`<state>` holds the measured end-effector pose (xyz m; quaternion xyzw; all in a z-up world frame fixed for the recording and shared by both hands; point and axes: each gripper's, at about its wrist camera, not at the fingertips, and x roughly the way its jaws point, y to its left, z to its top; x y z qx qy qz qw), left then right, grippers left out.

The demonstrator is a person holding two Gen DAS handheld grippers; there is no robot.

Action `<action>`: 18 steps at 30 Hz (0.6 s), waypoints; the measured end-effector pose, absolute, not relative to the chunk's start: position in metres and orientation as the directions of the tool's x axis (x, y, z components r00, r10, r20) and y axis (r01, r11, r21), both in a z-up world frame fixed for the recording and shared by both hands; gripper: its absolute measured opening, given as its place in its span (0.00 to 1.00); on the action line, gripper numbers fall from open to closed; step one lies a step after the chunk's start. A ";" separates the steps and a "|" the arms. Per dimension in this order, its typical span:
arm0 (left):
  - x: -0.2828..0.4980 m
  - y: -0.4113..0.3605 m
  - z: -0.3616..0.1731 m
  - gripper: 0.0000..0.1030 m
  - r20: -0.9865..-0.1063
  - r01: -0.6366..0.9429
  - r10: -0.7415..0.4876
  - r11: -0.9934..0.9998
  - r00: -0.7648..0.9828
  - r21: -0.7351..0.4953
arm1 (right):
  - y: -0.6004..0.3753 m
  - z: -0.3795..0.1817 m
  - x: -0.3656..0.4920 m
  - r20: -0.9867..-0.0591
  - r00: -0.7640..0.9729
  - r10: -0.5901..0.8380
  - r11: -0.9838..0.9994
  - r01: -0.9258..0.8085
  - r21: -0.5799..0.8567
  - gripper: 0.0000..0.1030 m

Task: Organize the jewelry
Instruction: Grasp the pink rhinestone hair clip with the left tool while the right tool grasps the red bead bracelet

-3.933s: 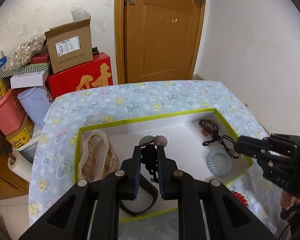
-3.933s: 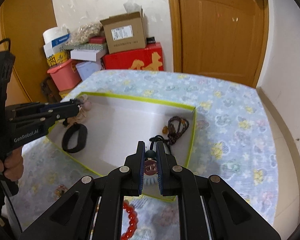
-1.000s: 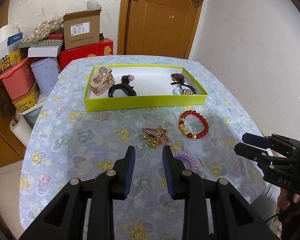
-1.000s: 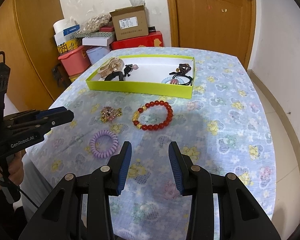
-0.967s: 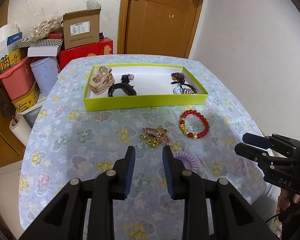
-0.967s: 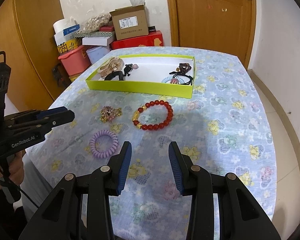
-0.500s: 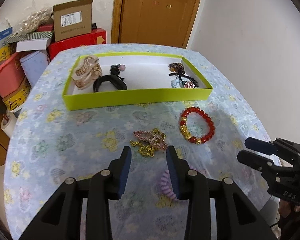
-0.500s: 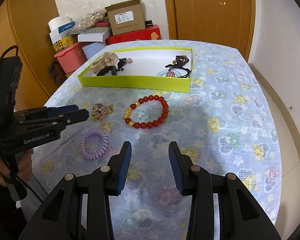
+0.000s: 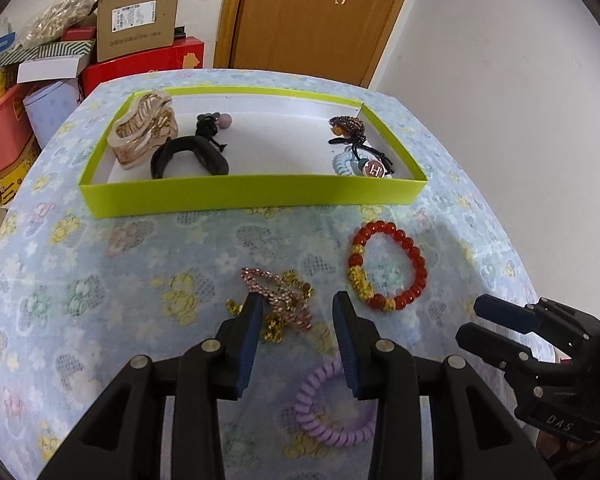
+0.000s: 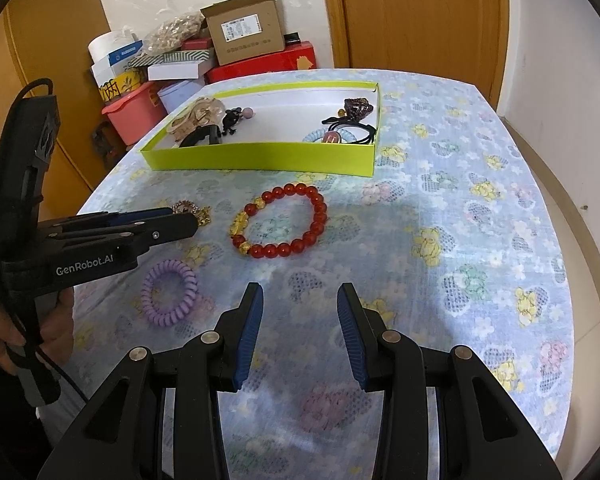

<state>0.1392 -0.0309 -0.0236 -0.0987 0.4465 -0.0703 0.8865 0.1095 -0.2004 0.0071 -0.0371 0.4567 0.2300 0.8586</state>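
Both grippers have left the green tray [image 9: 252, 196], where about four seconds back each was releasing a piece, and are now over the loose items on the floral tablecloth [image 9: 100, 288]; I read this as the drop-off step finished and a fresh pick-up round starting. Tray contents as seen from the left wrist: gold claw clip [image 9: 144, 132], black hair band [image 9: 188, 156], pale blue coil tie [image 9: 344, 164] with dark cords at the right end. Three pieces are outside the tray. Left gripper [image 9: 296, 316]: jaws have just been opening wider over the last second, now parted and empty, nothing pressed between the pads. The rhinestone hair clip [image 9: 276, 300] lies just ahead of the tips, mostly inside the gap and nearer the left finger, whose tip overlaps its edge in view; contact cannot be confirmed. The purple coil tie [image 9: 332, 412] lies below and behind the tips, under the right finger. The red bead bracelet [image 9: 388, 268] sits ahead and outside the right jaw, clear of it. Right gripper [image 10: 300, 312]: jaws apart, unchanged in width, holding nothing; from its view the bracelet lies straight ahead of the gap but well short of being between the fingers. Judgement: left hand is lining up on the hair clip, right hand likely on the bracelet.
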 end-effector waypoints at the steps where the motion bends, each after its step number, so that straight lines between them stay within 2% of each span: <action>1: 0.140 -0.032 -0.024 0.37 -0.777 0.038 -0.211 0.971 0.593 -0.235 | -0.201 0.007 0.110 -0.801 0.477 0.361 0.892 -0.427 0.147 0.38; 6: 0.145 -0.038 -0.024 0.36 -0.773 0.048 -0.183 0.980 0.607 -0.195 | -0.201 0.004 0.114 -0.801 0.478 0.359 0.894 -0.424 0.147 0.38; 8: 0.146 -0.041 -0.024 0.28 -0.773 0.046 -0.153 0.986 0.616 -0.158 | -0.200 0.003 0.118 -0.802 0.479 0.358 0.895 -0.420 0.149 0.38; 9: 0.146 -0.042 -0.025 0.20 -0.773 0.045 -0.140 0.989 0.618 -0.143 | -0.200 0.003 0.119 -0.802 0.479 0.357 0.896 -0.419 0.149 0.38; 12: 0.147 -0.042 -0.027 0.18 -0.772 0.049 -0.143 0.988 0.620 -0.143 | -0.200 0.003 0.124 -0.800 0.481 0.359 0.896 -0.416 0.152 0.38; 15: 0.144 -0.040 -0.024 0.10 -0.758 0.056 -0.146 0.988 0.636 -0.143 | -0.199 0.004 0.126 -0.796 0.483 0.365 0.895 -0.419 0.156 0.38; 18: 0.142 -0.039 -0.022 0.10 -0.750 0.066 -0.156 0.987 0.643 -0.148 | -0.195 0.006 0.126 -0.792 0.483 0.374 0.890 -0.428 0.159 0.38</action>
